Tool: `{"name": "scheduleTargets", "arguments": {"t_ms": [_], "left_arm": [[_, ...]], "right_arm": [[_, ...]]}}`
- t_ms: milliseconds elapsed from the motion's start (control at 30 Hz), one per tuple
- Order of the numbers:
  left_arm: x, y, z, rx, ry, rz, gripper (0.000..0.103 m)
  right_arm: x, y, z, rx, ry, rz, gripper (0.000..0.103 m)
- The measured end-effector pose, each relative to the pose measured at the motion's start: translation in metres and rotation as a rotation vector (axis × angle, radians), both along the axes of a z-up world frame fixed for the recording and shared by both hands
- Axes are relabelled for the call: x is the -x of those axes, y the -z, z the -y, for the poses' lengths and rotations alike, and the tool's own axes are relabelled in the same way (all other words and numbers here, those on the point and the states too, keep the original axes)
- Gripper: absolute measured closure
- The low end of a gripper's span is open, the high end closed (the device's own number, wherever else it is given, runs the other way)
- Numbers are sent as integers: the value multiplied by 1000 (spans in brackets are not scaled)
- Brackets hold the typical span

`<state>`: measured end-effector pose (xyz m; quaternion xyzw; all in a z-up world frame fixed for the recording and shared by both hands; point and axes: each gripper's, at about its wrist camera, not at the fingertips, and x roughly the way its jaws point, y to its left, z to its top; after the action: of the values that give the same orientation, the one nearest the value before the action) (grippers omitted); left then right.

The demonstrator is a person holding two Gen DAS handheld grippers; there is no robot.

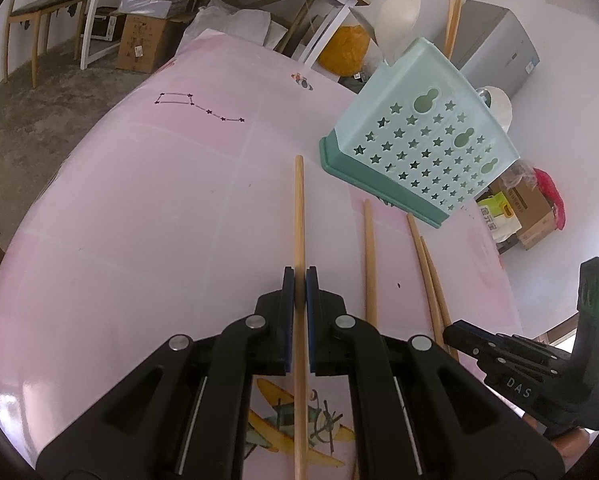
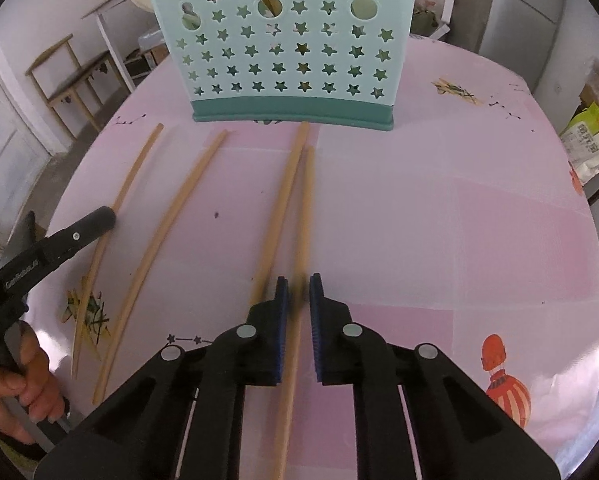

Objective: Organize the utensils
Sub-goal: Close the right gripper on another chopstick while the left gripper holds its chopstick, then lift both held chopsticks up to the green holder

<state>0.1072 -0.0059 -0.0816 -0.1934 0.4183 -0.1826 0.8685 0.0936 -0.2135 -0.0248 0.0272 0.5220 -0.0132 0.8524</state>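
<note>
Both claws we hold over the pink table [image 2: 439, 220], facing the star-holed green basket [image 2: 283, 52]. Our left gripper [image 1: 299, 276] is clamped on one chopstick [image 1: 299, 208]. Our right gripper [image 2: 298, 282] has its jaws nearly together around another chopstick [image 2: 305, 208], touching its neighbour [image 2: 281, 196].

Four chopsticks [image 2: 203, 184] on the table [image 2: 459, 220] before the utensil holder [image 2: 287, 48].
</note>
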Motion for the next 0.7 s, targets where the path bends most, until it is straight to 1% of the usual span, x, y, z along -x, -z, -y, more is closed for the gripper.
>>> {"name": "scheduleTargets", "arguments": {"t_ms": [133, 467, 700], "left_arm": [[-1, 1, 0, 10, -4, 0, 99], [-5, 3, -6, 67, -2, -35, 99], [-6, 4, -8, 85, 2, -54, 99]], "right_arm": [[-7, -1, 1, 23, 18, -19, 95], [-13, -1, 5, 14, 70, -72, 96], [-18, -1, 4, 15, 58, -100, 96]]}}
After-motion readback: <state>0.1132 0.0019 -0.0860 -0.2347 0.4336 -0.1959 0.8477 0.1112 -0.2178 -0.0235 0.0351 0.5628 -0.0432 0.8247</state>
